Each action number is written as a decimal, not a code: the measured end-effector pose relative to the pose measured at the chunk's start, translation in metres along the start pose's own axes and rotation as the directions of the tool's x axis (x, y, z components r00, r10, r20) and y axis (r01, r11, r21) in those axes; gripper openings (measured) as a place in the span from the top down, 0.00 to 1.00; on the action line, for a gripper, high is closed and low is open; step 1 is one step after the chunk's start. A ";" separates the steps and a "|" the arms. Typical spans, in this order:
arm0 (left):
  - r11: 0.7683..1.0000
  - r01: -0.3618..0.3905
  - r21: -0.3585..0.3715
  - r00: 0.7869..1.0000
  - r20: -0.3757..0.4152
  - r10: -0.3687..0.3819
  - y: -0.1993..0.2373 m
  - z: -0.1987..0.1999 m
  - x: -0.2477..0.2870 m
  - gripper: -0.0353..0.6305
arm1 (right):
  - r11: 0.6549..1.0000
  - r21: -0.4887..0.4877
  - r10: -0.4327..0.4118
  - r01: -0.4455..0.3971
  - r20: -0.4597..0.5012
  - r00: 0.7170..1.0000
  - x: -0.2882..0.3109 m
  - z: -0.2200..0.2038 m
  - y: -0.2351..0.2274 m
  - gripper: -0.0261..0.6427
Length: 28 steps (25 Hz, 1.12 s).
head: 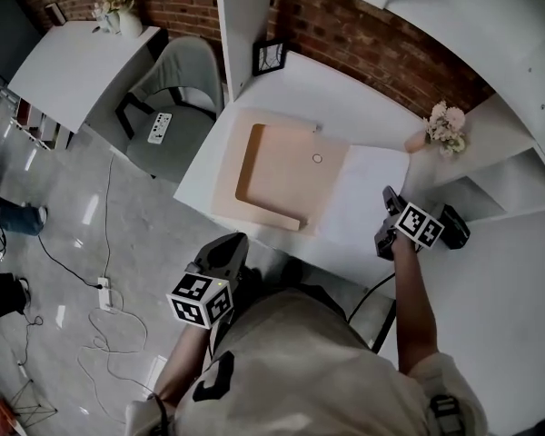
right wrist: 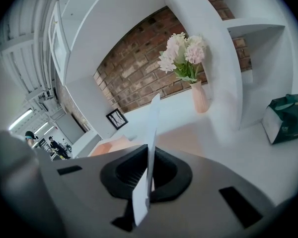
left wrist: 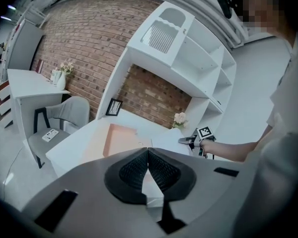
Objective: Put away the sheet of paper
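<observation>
A white sheet of paper (head: 359, 193) lies over the white desk (head: 345, 98), just right of an open peach folder (head: 286, 173). My right gripper (head: 387, 209) is shut on the sheet's right edge. In the right gripper view the sheet (right wrist: 150, 148) stands edge-on between the jaws. My left gripper (head: 233, 243) hangs shut and empty just off the desk's front edge, short of the folder. From the left gripper view, its jaws (left wrist: 147, 155) meet with nothing between them, and the folder (left wrist: 120, 139), the sheet (left wrist: 171, 140) and the right gripper (left wrist: 194, 141) lie beyond.
A pink vase of flowers (head: 445, 130) stands at the desk's far right corner and a black picture frame (head: 271, 57) at the back. Shelf compartments (head: 490, 189) rise on the right, with a green bag (right wrist: 288, 118). A grey chair (head: 173, 98) stands left of the desk.
</observation>
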<state>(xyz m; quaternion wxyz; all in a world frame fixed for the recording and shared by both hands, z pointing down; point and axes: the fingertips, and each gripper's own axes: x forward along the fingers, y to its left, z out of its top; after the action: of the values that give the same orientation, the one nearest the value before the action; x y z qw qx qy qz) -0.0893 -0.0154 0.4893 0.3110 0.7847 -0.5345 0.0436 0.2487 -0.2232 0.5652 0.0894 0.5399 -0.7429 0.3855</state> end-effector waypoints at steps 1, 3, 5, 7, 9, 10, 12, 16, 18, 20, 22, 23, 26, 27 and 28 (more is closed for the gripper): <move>1.000 -0.004 0.004 1.000 -0.004 0.004 -0.003 0.000 0.005 0.92 | 1.000 0.004 0.018 -0.018 -0.002 1.000 0.003 0.000 0.001 0.92; 1.000 -0.009 0.008 1.000 -0.005 0.009 -0.010 0.002 0.015 0.92 | 0.999 0.011 0.047 -0.047 -0.005 0.999 0.007 0.001 -0.001 0.92; 1.000 -0.010 0.014 1.000 -0.007 0.010 -0.018 0.003 0.024 0.92 | 0.997 0.023 0.071 -0.071 -0.007 0.997 0.011 0.003 -0.003 0.92; 1.000 -0.011 0.021 1.000 -0.014 0.012 -0.027 0.003 0.033 0.92 | 0.995 0.033 0.092 -0.091 -0.012 0.996 0.015 0.003 -0.005 0.92; 1.000 -0.013 0.027 1.000 -0.019 0.014 -0.034 0.004 0.039 0.92 | 0.993 0.043 0.109 -0.108 -0.022 0.994 0.019 0.003 -0.006 0.92; 0.999 -0.016 0.030 1.000 -0.021 0.016 -0.037 0.004 0.042 0.92 | 0.992 0.050 0.119 -0.118 -0.026 0.993 0.021 0.002 -0.006 0.92; 0.999 -0.024 0.033 0.999 -0.025 0.025 -0.043 0.006 0.047 0.92 | 0.988 0.066 0.140 -0.137 -0.031 0.990 0.024 0.002 -0.007 0.92; 0.998 -0.046 0.039 0.999 -0.025 0.047 -0.053 0.006 0.056 0.92 | 0.979 0.097 0.182 -0.178 -0.037 0.983 0.033 0.002 -0.007 0.92; 0.997 -0.060 0.041 0.998 -0.025 0.061 -0.057 0.007 0.059 0.92 | 0.975 0.111 0.198 -0.193 -0.039 0.979 0.038 0.003 -0.006 0.92; 0.996 -0.073 0.044 0.997 -0.031 0.075 -0.060 0.006 0.062 0.92 | 0.971 0.126 0.212 -0.205 -0.044 0.976 0.041 0.002 -0.006 0.92; 0.995 -0.085 0.047 0.995 -0.039 0.087 -0.063 0.006 0.065 0.92 | 0.965 0.144 0.228 -0.219 -0.051 0.972 0.044 0.001 -0.006 0.92; 0.995 -0.090 0.050 0.995 -0.043 0.092 -0.065 0.006 0.067 0.92 | 0.962 0.153 0.236 -0.226 -0.053 0.970 0.045 0.002 -0.006 0.92; 0.994 -0.100 0.054 0.993 -0.051 0.103 -0.068 0.008 0.070 0.92 | 0.955 0.170 0.255 -0.242 -0.054 0.966 0.047 0.003 -0.005 0.92; 0.993 -0.105 0.054 0.993 -0.055 0.108 -0.068 0.007 0.070 0.92 | 0.953 0.174 0.261 -0.248 -0.053 0.964 0.048 0.003 -0.004 0.92; 0.993 -0.110 0.053 0.992 -0.057 0.113 -0.067 0.006 0.069 0.92 | 0.951 0.178 0.266 -0.253 -0.053 0.963 0.049 0.002 -0.003 0.92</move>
<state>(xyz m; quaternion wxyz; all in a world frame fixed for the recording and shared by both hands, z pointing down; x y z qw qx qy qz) -0.0034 -0.0589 0.4831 0.3045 0.7594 -0.5666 0.0977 0.2325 -0.2606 0.5918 0.0201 0.4281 -0.7679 0.4761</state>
